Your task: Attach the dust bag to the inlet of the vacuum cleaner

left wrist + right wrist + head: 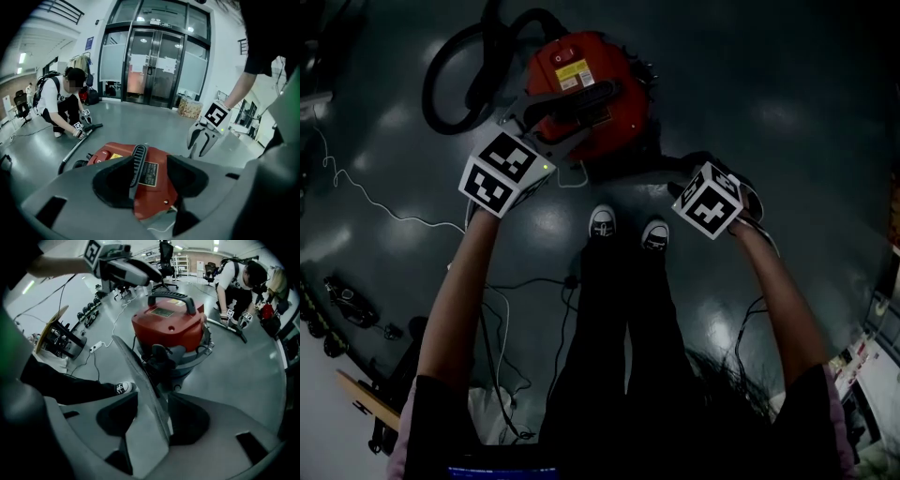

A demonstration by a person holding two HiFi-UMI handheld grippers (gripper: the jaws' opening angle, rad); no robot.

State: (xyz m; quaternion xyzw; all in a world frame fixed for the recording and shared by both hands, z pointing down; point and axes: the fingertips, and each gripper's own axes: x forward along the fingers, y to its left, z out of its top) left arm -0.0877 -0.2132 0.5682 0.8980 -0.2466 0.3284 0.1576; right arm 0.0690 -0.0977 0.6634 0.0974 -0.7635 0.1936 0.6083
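The red vacuum cleaner (581,80) stands on the dark floor in front of my feet, with its black handle (137,166) on top. My left gripper (546,141) hovers over its near left side, open, with nothing between the jaws; the handle lies beyond them. A thin flat grey dust bag (140,380) stands edge-on between the jaws of my right gripper (152,420) and runs toward the dark inlet (157,357) on the grey lower body. The right jaws stand wide and the pads do not press the bag. In the head view the right gripper (689,173) is at the cleaner's near right.
The black hose (455,84) loops at the cleaner's left. Cables (366,197) trail over the floor at left and near my shoes (602,222). Another person (61,108) crouches further off with a vacuum wand (229,329). A rack of dumbbells (65,341) stands at one side.
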